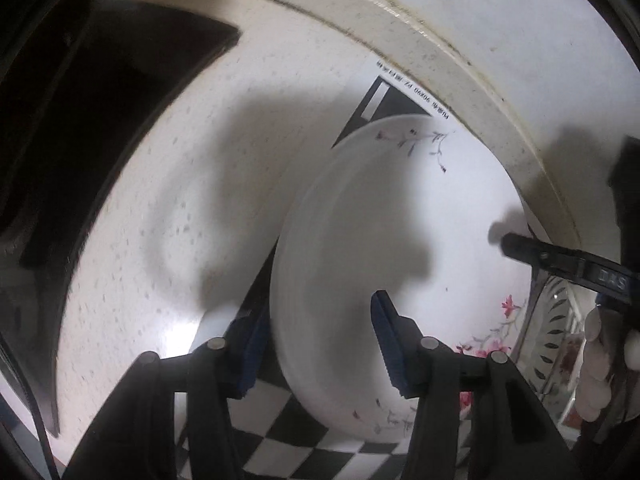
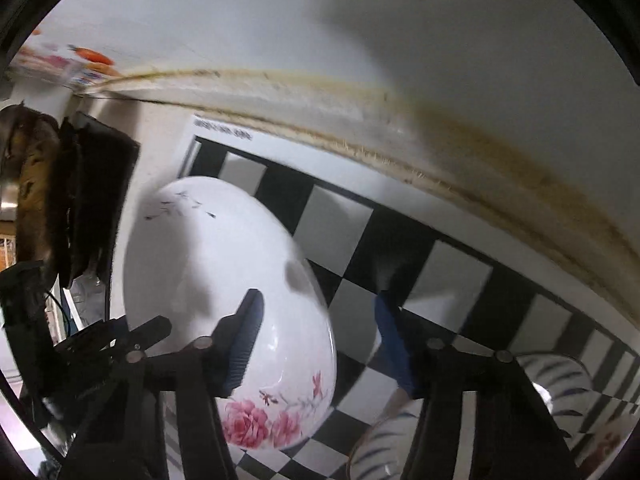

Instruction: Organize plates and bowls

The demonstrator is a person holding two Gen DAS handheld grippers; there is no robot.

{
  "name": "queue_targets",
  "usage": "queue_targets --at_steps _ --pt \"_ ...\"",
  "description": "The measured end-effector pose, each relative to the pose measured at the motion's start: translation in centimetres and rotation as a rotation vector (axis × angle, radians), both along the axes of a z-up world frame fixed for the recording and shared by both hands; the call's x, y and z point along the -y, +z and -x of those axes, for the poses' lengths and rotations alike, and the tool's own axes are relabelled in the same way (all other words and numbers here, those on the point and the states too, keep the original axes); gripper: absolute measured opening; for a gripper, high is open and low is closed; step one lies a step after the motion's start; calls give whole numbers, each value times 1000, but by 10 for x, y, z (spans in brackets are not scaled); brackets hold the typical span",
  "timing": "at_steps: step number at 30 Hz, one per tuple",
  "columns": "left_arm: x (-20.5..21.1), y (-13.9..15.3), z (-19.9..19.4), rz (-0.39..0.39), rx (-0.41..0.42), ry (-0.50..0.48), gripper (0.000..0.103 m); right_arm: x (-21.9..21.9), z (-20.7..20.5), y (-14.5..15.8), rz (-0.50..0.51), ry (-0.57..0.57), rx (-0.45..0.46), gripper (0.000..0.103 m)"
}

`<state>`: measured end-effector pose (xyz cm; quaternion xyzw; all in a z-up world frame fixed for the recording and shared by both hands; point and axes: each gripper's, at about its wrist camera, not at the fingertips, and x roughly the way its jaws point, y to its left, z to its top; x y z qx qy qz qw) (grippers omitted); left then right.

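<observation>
two tongs, left tongs (image 1: 320, 344) astride rose-print plate (image 1: 384, 240), "das" on right tongs (image 1: 516, 246)

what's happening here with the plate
A person holding a tool in each hand is sorting dishes on a checkered mat. The left tool straddles the rim of a white floral plate tipped up on edge, though whether it is clamped is unclear. The right tool is open, one finger in front of the plate's face, gripping nothing. A striped bowl sits low beside it on the mat.
</observation>
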<state>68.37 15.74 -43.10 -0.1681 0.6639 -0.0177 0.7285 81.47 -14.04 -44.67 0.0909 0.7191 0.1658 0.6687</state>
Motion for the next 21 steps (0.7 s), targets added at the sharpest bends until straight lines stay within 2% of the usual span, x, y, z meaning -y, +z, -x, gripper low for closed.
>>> queue_targets --at_steps 1,2,3,5,10,13,21 --pt "2 0 0 -20 3 -13 38 -1 -1 -4 -10 1 -18 48" --pt "2 0 0 -28 6 -15 37 -1 -1 -2 -10 1 5 44" --pt "3 0 -3 -30 9 -18 35 -3 -2 -2 -22 10 -5 31" --pt "7 -2 -4 -34 7 -12 33 -8 0 -4 9 28 -5 25" --pt "14 -4 -3 -45 6 -10 33 -11 6 -2 26 44 13 22" --pt "-7 3 1 -39 8 -3 33 -8 13 0 -5 27 6 19" --pt "-5 26 17 -41 40 -11 33 -1 34 24 -61 10 28 15"
